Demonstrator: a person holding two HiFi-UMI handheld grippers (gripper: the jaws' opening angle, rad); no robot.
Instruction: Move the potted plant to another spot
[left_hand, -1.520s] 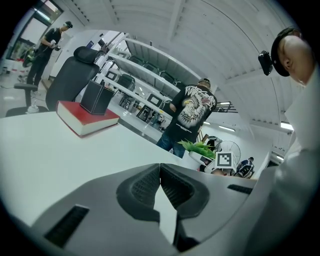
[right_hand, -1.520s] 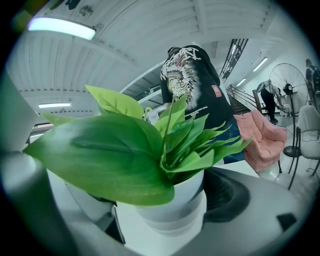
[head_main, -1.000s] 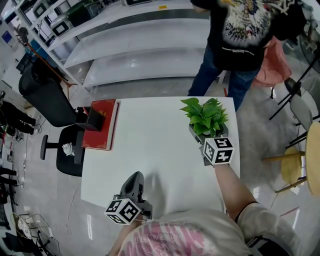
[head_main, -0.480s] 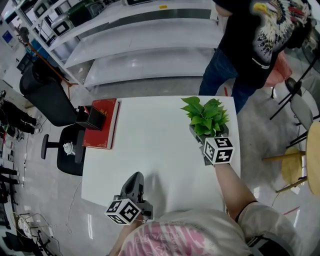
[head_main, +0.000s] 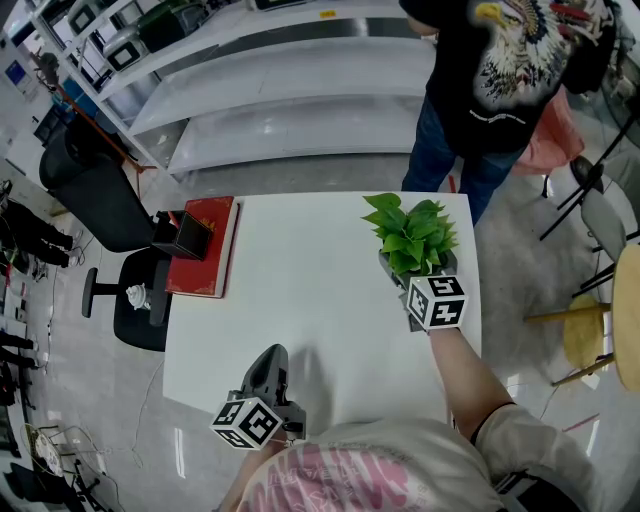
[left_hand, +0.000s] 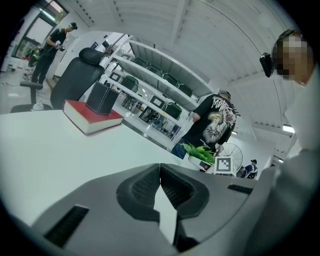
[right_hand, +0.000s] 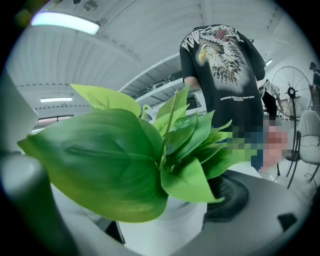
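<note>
The potted plant (head_main: 412, 235), green leaves in a white pot (right_hand: 160, 227), stands near the far right corner of the white table (head_main: 300, 300). My right gripper (head_main: 408, 283) reaches in from the near side and is shut on the pot. In the right gripper view the pot fills the space between the jaws; one dark pad (right_hand: 229, 196) presses its right side and the leaves hide the other. My left gripper (head_main: 266, 372) rests shut and empty on the table's near left part, its pads (left_hand: 170, 186) touching. From there the plant (left_hand: 199, 151) shows far off.
A red book (head_main: 205, 262) with a black box (head_main: 184, 237) on it lies at the table's far left edge. A person in a black printed shirt (head_main: 505, 75) stands just beyond the far right corner. A black office chair (head_main: 95, 195) is at the left, stools (head_main: 600, 330) at the right.
The standing person behind the table has shifted sideways. Both grippers and the plant have stayed where they were.
</note>
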